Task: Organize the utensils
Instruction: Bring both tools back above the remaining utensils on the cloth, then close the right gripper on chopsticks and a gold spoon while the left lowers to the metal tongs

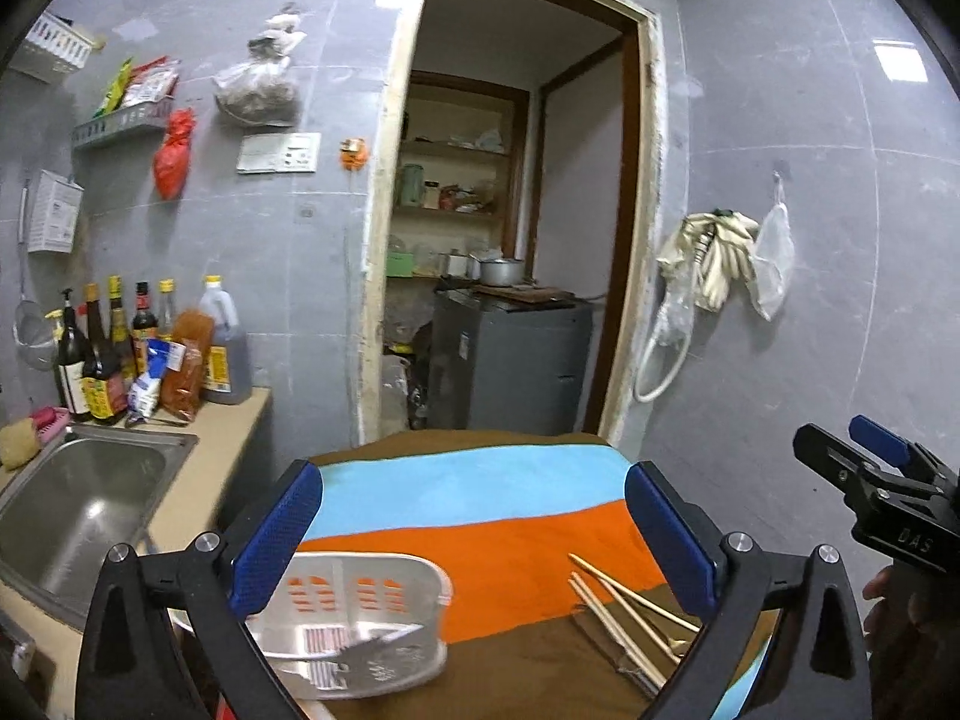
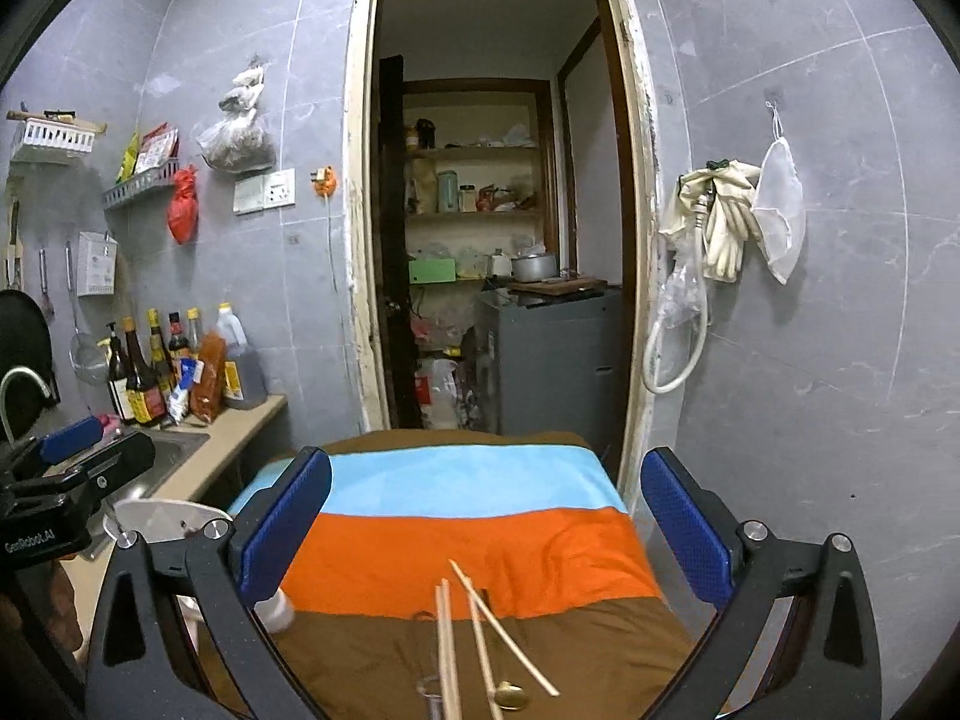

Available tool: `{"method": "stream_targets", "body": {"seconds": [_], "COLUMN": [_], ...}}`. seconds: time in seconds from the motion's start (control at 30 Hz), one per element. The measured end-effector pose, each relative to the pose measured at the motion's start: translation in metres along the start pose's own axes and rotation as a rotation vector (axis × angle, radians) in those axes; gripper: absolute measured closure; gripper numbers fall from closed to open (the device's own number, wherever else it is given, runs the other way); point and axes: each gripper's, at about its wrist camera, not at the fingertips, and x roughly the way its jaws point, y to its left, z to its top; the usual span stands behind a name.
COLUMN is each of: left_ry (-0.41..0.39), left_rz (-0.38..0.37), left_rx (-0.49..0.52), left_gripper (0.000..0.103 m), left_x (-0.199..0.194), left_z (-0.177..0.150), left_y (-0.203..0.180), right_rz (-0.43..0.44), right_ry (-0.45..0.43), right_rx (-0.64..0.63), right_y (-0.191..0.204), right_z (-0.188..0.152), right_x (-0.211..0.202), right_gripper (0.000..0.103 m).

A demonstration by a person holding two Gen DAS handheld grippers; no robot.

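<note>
1. Your left gripper (image 1: 474, 531) hangs over the striped cloth (image 1: 480, 534), jaws spread wide, nothing between the blue pads (image 1: 273, 540).
2. Just below that left pad sits the white slotted basket (image 1: 366, 618), tipped toward you at the cloth's near-left edge, with something metal lying in it; what it is, you cannot tell.
3. The chopsticks (image 1: 624, 606) lie loose on the brown and orange bands, to the right of the basket and apart from it.
4. Your right gripper (image 2: 486, 528) is also spread wide and holds nothing; it sits above the cloth's orange band.
5. In the right wrist view the chopsticks (image 2: 474, 636) fan out directly ahead, their tips reaching onto the orange band, and a small gold spoon (image 2: 510, 696) lies among them at the bottom edge.
6. Something clear lies by the spoon, too faint to name.
7. To your left, the sink (image 1: 84, 504) is set in the counter (image 1: 222, 444), with sauce bottles (image 1: 120, 354) lined up against the wall.
8. Straight ahead the doorway (image 2: 492, 198) opens onto shelves and a grey cabinet (image 2: 552, 354).
9. Gloves (image 2: 720, 222) hang on the right wall.
</note>
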Motion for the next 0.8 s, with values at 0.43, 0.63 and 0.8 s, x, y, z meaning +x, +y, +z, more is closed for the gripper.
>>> {"method": "stream_targets", "body": {"seconds": [0.43,0.63,0.8], "left_ry": [0.177,0.333,0.444], "left_rz": [-0.026,-0.003,-0.003], "left_rx": [-0.003,-0.053,-0.097], "left_gripper": [0.001,0.001,0.001], "left_x": [0.057,0.098,0.128], "left_z": [-0.039,-0.073,-0.098], "left_y": [-0.065,-0.071,-0.070], "right_rz": [-0.009,0.070,0.146], "right_ry": [0.172,0.286,0.380], "right_rx": [0.018,0.024,0.042], "right_y": [-0.086,-0.105,-0.112], "right_z": [-0.027,-0.058,-0.086], "right_x": [0.057,0.103,0.137], "right_gripper": [0.002,0.002,0.002]}}
